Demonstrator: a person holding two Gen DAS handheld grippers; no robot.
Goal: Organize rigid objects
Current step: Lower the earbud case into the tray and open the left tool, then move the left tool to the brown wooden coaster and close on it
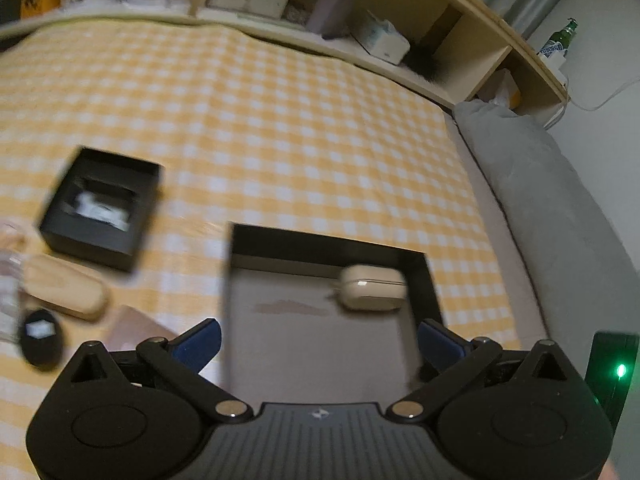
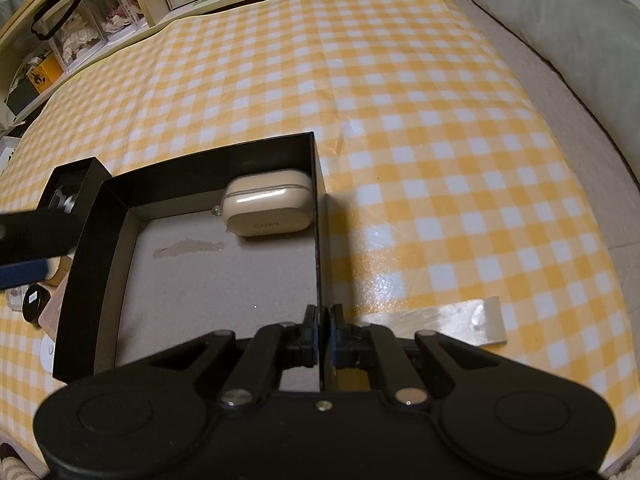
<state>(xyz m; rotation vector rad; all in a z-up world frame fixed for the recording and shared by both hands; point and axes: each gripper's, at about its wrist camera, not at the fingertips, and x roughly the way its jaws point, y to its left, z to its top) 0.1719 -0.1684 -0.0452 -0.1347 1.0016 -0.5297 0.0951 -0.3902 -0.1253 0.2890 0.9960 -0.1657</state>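
Left wrist view: the left gripper (image 1: 318, 340) hangs above the large black tray (image 1: 434, 292), its blue jaws spread wide with nothing between them. A cream earbud case (image 1: 372, 287) lies inside the tray, against its far wall and near the right-hand corner. Left of the tray sit a small black box (image 1: 100, 208) with something pale inside, a tan oblong case (image 1: 66, 292) and a black oval object (image 1: 40, 338), all blurred. Everything rests on a yellow-and-white checked cloth (image 1: 280, 128), with a wooden shelf (image 1: 460, 28) beyond it and a green bottle (image 1: 558, 42) at the shelf's right end.

Right wrist view: the right gripper (image 2: 322, 340) has its jaws closed on the tray's right wall (image 2: 318, 240), pinching the thin black edge. The earbud case (image 2: 268, 208) lies in the tray's far right corner. A strip of clear tape (image 2: 460, 320) lies on the cloth (image 2: 440, 120) right of the tray.
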